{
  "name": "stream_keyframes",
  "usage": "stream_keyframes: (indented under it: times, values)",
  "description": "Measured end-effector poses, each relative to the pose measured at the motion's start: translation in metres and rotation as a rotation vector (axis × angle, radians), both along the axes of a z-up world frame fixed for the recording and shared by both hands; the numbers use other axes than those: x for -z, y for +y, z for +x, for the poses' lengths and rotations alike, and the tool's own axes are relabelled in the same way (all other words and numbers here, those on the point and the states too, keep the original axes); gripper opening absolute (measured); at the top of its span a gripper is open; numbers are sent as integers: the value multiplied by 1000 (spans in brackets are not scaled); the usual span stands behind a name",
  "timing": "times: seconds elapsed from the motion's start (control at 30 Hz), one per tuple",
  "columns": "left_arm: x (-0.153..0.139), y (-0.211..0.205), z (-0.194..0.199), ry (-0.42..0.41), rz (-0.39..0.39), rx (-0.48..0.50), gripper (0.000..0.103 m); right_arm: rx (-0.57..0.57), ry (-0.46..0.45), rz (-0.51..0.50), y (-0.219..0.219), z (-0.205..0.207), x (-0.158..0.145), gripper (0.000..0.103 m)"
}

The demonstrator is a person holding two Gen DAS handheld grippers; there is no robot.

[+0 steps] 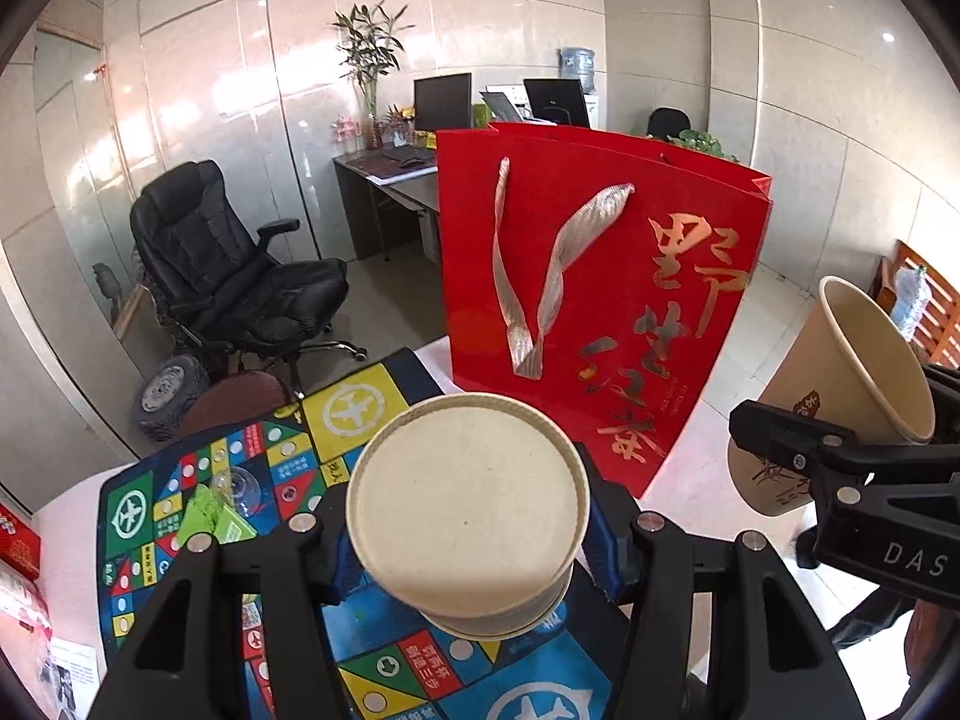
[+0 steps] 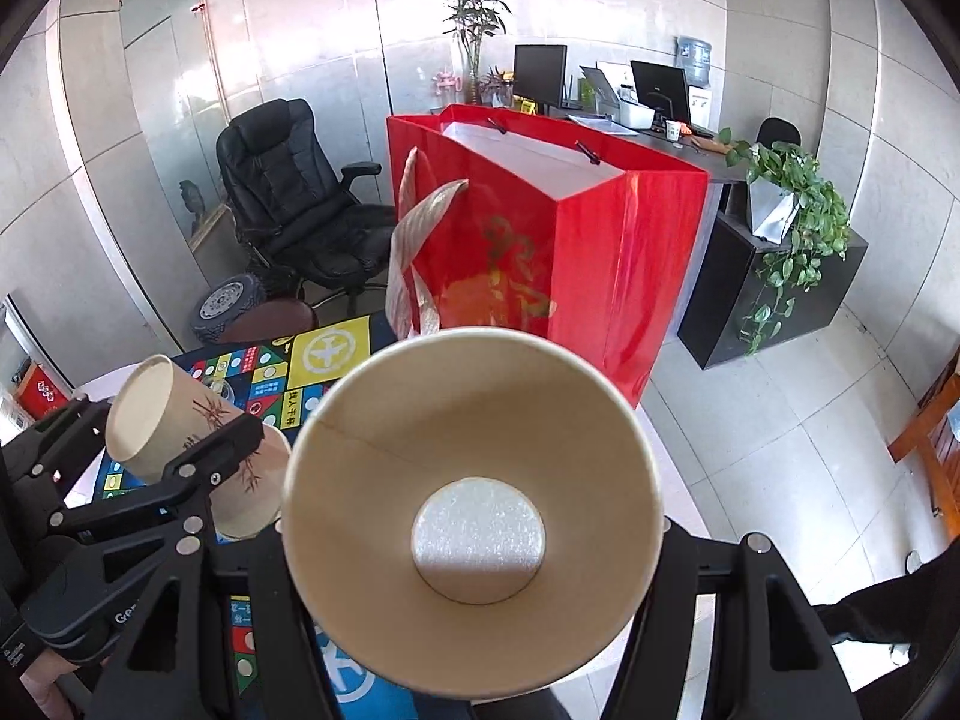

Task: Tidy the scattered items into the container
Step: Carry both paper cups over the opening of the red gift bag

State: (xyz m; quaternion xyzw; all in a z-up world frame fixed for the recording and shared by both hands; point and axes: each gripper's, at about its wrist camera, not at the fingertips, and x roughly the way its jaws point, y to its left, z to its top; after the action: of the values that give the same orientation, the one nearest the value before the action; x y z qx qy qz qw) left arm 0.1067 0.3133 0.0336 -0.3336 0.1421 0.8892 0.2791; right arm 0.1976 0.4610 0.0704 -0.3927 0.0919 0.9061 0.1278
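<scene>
My left gripper [image 1: 468, 546] is shut on a tan paper cup [image 1: 468, 498], its blue pads pressing both sides and the cup's base turned toward the camera. The right gripper [image 2: 474, 546] is shut on a second paper cup [image 2: 474, 480], whose open mouth faces the camera and hides the fingertips. Each gripper shows in the other's view: the right gripper [image 1: 840, 456] with its cup [image 1: 864, 360], the left gripper [image 2: 198, 468] with its cup [image 2: 174, 420]. A red paper gift bag [image 1: 600, 300] stands upright just beyond both cups, its top open [image 2: 528, 150].
A colourful flight-chess mat [image 1: 372, 402] covers the white table [image 1: 708, 414] under the grippers, with a small green packet [image 1: 216, 516] and a clear plastic piece [image 1: 243, 489] on it. Beyond the table are a black office chair [image 1: 228, 264], a tyre-shaped stool [image 1: 168, 396] and a desk with monitors [image 2: 540, 78].
</scene>
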Motion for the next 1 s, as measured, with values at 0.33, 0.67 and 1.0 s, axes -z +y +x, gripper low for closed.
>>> stream_keyframes:
  times: [0.33,0.67,1.0]
  values:
    - [-12,26,1,-6,-9,-145,62,-137,-6,-16,27,-16,-2,67]
    - [-49,50,16,-74,-103,-205,62,-258,-125,-73,49,-23,-27,67]
    - [-102,72,14,-119,-115,-225,62,-299,-173,-90,57,-18,-70,67]
